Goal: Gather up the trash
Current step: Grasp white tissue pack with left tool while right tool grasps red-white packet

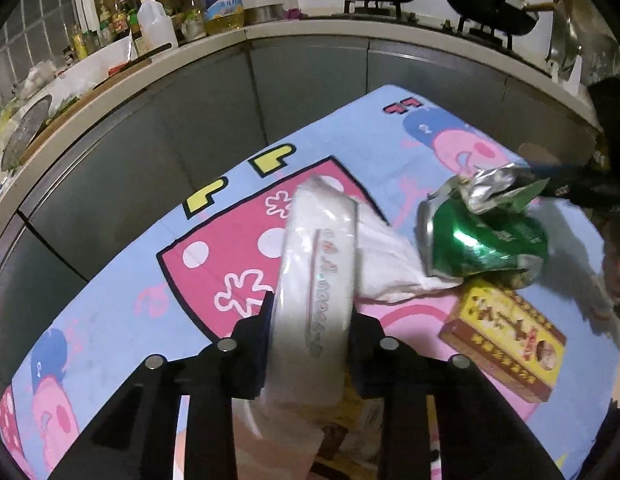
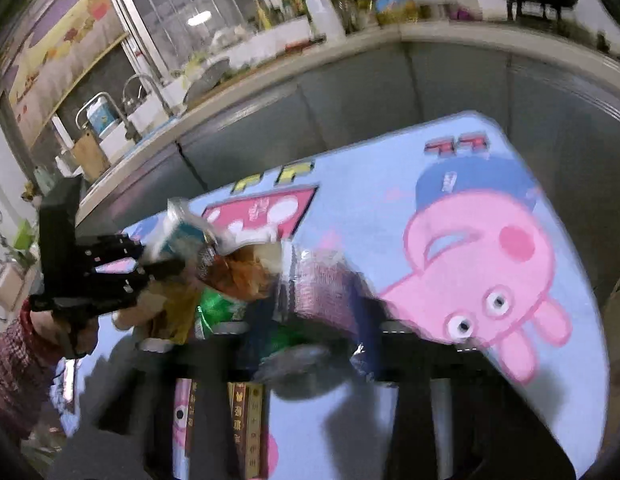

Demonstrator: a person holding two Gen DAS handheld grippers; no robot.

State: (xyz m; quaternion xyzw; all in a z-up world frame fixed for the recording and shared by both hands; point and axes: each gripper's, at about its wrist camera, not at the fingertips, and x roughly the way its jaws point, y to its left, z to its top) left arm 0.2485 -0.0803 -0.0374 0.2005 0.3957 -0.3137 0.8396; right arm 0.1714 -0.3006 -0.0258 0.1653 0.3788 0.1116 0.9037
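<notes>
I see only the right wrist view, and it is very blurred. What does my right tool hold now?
Observer: In the left wrist view, the right tool pinches a crushed green can by its torn silver end.
Operator: And the left tool?
Observer: The left tool is closed on a white plastic-wrapped pack.
Operator: What else is nearby?
Observer: A yellow box lies flat beside a crumpled white tissue.

Right wrist view motion-blurred throughout; green can [image 2: 214, 312] smeared, grip between fingers [image 2: 361, 344] unreadable. Yellow box [image 2: 246, 420] half hidden. Left wrist view: white packet [image 1: 317, 272] hides table [image 1: 110, 312] print.
</notes>
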